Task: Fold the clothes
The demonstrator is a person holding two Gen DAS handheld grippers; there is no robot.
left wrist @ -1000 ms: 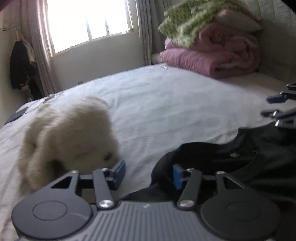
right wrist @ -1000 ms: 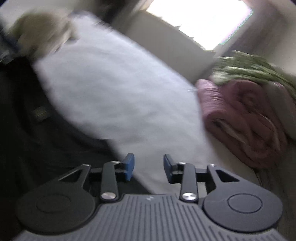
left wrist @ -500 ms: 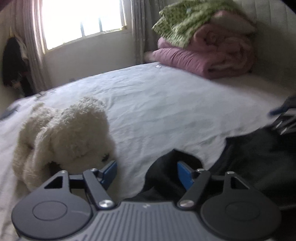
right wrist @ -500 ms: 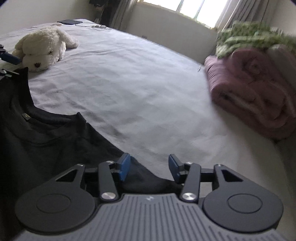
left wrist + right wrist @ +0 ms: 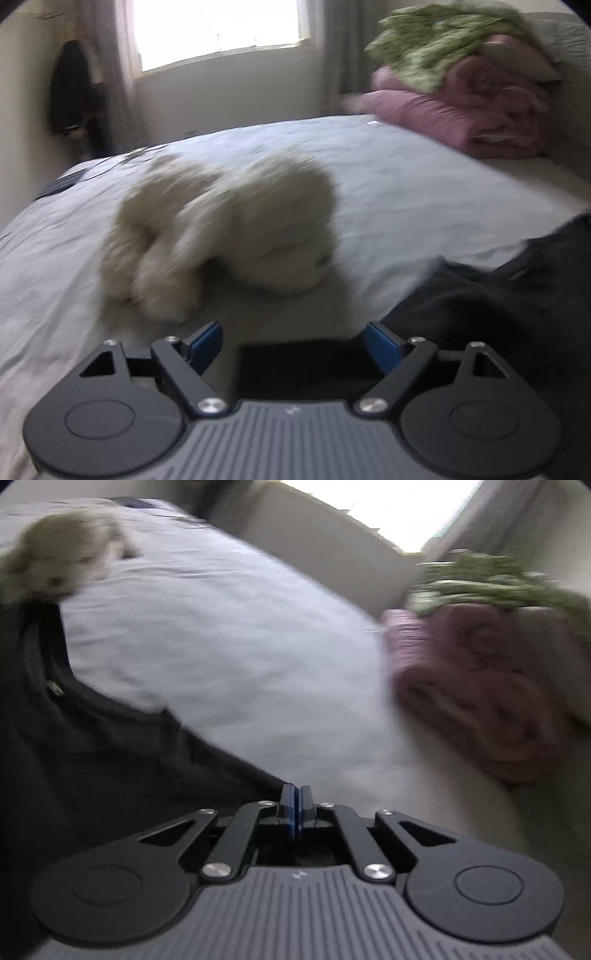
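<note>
Right wrist view: the right gripper (image 5: 295,806) had its jaws pressed together at the edge of the black shirt (image 5: 110,760), though whether cloth was caught could not be told. The left gripper (image 5: 293,341), jaws still opening with nothing between them, sat just beside that shirt and risked snagging the plush dog (image 5: 229,232).

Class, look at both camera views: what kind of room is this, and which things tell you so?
Most likely a bedroom: a wide bed with a pale sheet, folded pink bedding stacked at one end, and a cream plush dog lying on it.

No legible text anywhere.
</note>
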